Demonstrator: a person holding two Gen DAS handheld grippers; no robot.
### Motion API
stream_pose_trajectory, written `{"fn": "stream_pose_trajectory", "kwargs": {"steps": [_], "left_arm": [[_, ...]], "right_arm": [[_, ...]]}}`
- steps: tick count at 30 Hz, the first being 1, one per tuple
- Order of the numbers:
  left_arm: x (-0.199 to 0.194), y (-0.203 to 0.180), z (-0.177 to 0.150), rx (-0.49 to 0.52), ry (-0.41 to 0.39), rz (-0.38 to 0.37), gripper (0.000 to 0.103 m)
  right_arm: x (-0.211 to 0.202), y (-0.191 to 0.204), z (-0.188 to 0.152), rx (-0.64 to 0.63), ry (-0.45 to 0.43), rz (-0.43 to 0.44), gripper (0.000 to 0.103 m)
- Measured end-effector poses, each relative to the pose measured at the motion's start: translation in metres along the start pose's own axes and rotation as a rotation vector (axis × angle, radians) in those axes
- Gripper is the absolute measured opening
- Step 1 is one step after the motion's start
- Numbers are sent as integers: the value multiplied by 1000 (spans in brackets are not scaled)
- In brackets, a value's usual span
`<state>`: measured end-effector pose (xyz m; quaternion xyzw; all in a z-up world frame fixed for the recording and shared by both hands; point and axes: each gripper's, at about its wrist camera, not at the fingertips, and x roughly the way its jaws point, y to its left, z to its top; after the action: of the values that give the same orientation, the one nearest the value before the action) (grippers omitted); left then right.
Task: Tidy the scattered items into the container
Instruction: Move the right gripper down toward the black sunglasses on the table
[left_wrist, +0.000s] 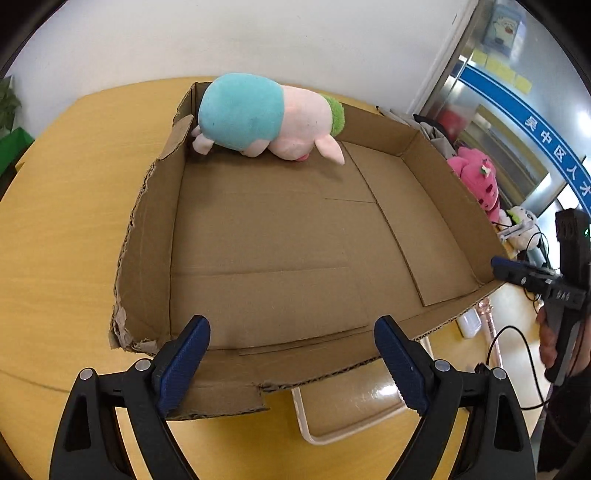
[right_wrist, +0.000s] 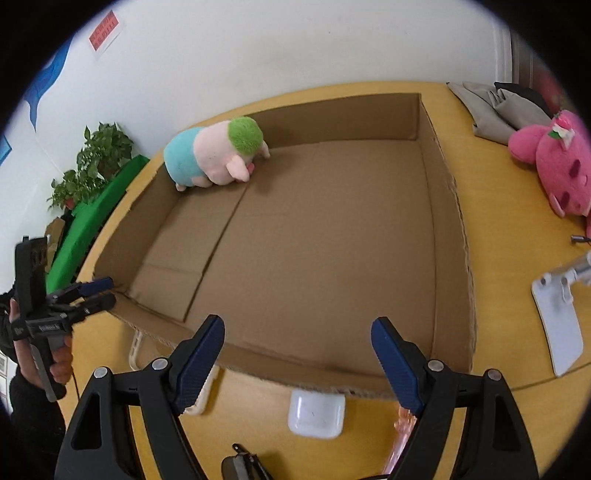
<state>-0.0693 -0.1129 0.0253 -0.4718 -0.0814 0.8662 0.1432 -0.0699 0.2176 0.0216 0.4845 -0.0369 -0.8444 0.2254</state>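
Observation:
A shallow open cardboard box (left_wrist: 147, 236) (right_wrist: 447, 229) lies on the yellow table. Inside it, in the far left corner, rests a plush pig (left_wrist: 258, 118) (right_wrist: 214, 155) with a teal body and a green cap. My left gripper (left_wrist: 291, 332) stands open over the box's near edge, nothing between its blue pads; from the right wrist it shows at the box's left corner (right_wrist: 105, 292). My right gripper (right_wrist: 299, 328) also stands open and empty above the near wall, and appears at the box's right corner (left_wrist: 517, 275). A pink plush (left_wrist: 476, 177) (right_wrist: 554, 166) lies on the table right of the box.
A small white case (right_wrist: 317, 413) and a clear plastic tray (left_wrist: 332, 406) lie in front of the box. A white stand base (right_wrist: 557, 317) and folded grey cloth (right_wrist: 498, 107) sit to the right. A white plush (left_wrist: 521, 225) lies beyond the pink one. A potted plant (right_wrist: 92, 162) stands at the left.

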Motion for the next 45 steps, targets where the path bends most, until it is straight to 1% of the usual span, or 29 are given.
{"fn": "stream_pose_trajectory", "kwargs": {"steps": [1, 4, 8, 10, 11, 13, 15, 17, 20, 24, 27, 29, 34, 37, 40, 45], "left_arm": [[-2, -2, -3, 0, 0, 3, 93], [-7, -5, -12, -4, -2, 6, 93], [-12, -8, -19, -12, -10, 13, 93], [-14, -10, -20, -11, -18, 27, 93], [-17, -14, -20, -4, -29, 38, 93], [-26, -21, -20, 23, -55, 53, 93], [-37, -31, -19, 54, -89, 63, 94], [-54, -44, -18, 93, -141, 79, 94], [-81, -62, -19, 135, -223, 102, 95], [-109, -77, -26, 164, -311, 134, 103], [-120, -86, -34, 155, -366, 165, 103], [-123, -94, -41, 149, -386, 179, 103], [-123, -113, -58, 142, -400, 165, 103], [-118, -123, -65, 135, -384, 165, 103], [-117, -132, -73, 119, -376, 162, 103], [-114, -148, -87, 111, -355, 122, 103]], "right_arm": [[3, 3, -2, -4, 8, -4, 82], [3, 12, -6, -43, -5, -32, 82], [4, 16, -9, -52, -7, -18, 82], [0, 15, -10, -51, -15, 20, 82], [-4, 17, -10, -53, -32, 39, 82], [-18, 24, -6, -83, -85, 41, 82], [-40, 37, 1, -125, -150, 40, 82], [-66, 50, 9, -163, -212, 54, 82], [-94, 65, 13, -193, -256, 50, 82], [-118, 76, 4, -216, -279, 27, 82], [-126, 79, -12, -197, -285, -30, 82], [-125, 78, -22, -164, -277, -42, 82], [-116, 80, -46, -148, -245, -69, 82], [-116, 82, -60, -157, -224, -76, 82], [-121, 81, -72, -166, -227, -87, 82], [-133, 72, -85, -157, -233, -87, 82]]}}
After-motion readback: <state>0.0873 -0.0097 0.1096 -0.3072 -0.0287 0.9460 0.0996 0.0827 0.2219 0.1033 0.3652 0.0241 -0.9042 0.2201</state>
